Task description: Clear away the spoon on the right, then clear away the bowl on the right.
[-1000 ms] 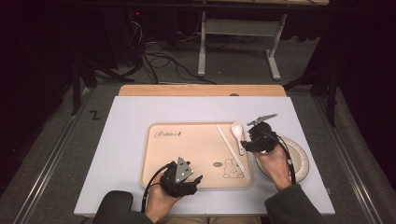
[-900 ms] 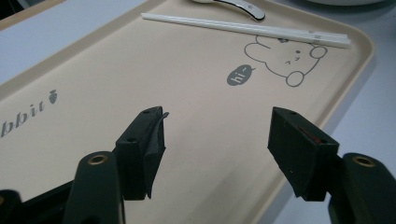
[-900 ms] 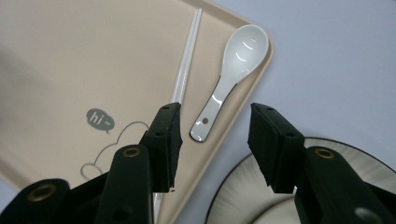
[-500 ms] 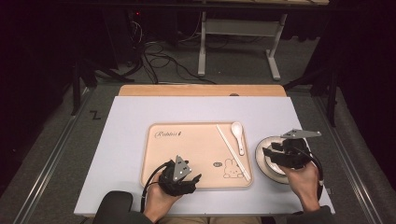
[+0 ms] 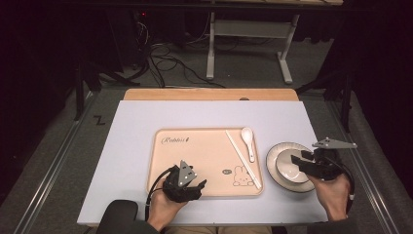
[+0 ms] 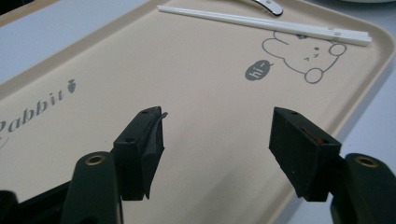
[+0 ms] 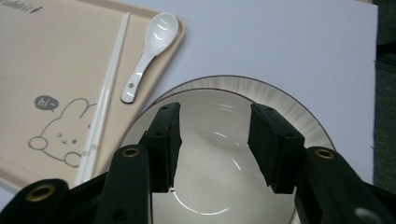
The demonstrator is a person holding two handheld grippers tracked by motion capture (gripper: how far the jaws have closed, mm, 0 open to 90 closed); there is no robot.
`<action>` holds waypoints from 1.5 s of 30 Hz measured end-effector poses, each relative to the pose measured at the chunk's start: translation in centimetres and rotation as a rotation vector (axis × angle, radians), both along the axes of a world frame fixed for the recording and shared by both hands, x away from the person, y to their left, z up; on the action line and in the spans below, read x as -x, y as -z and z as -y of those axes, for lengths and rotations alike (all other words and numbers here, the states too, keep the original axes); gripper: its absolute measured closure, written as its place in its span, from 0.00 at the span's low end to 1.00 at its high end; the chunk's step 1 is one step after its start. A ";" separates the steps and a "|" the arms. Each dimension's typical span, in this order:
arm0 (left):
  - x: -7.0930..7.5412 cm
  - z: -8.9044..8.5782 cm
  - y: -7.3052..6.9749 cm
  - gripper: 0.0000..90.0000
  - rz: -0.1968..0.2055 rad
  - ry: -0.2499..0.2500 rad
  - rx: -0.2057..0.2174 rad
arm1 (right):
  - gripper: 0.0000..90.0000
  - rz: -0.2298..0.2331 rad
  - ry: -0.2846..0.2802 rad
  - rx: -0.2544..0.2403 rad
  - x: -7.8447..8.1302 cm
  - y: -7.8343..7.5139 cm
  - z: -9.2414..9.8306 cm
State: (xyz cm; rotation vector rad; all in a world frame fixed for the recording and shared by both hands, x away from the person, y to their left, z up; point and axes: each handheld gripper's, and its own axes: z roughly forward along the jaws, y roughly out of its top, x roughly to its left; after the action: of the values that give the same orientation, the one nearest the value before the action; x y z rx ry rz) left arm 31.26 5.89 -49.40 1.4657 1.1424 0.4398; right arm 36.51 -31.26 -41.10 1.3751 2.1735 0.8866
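Note:
A beige rabbit-print tray (image 5: 195, 151) lies mid-table with white chopsticks (image 5: 241, 156) and a white spoon (image 5: 248, 141) on its right part. Right of it, a white bowl (image 5: 288, 166) sits in a ribbed plate (image 5: 277, 151). My right gripper (image 5: 297, 162) hovers over the bowl's right side. In the right gripper view its jaws (image 7: 214, 112) stand apart above the bowl (image 7: 215, 186) with nothing pinched; they have just opened a little. My left gripper (image 5: 196, 186) rests open over the tray's front edge, and in the left gripper view (image 6: 217, 114) bare tray (image 6: 187, 70) lies between its pads.
The tray sits on a pale lavender mat (image 5: 136, 146) over a wooden table; the mat's right edge is close behind the plate. Beyond the table are a dark floor, cables and a metal stand (image 5: 248, 44).
My right gripper has travelled rightward, from above the spoon on the tray to over the plate and bowl. The left gripper has stayed put.

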 end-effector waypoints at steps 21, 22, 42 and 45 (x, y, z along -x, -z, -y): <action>0.1 -1.4 0.3 0.39 -0.006 -0.090 -0.034 | 0.56 -0.083 0.064 0.001 -2.1 1.9 3.8; 0.1 -1.4 0.3 0.39 -0.005 -0.092 -0.029 | 0.56 -0.086 0.060 0.009 -2.3 2.0 3.8; 0.4 -1.5 0.4 0.40 0.008 -0.104 -0.057 | 0.66 -0.230 -0.001 0.017 -4.0 4.2 3.6; 0.4 -1.4 0.5 0.40 0.006 -0.104 -0.055 | 0.71 -0.239 -0.013 0.020 -4.0 4.3 3.6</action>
State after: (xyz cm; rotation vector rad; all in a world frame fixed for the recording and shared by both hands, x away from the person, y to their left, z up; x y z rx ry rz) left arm 30.85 7.27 -49.86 1.4554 1.2144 0.5510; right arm 40.55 -34.82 -45.45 1.5269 2.3616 0.7343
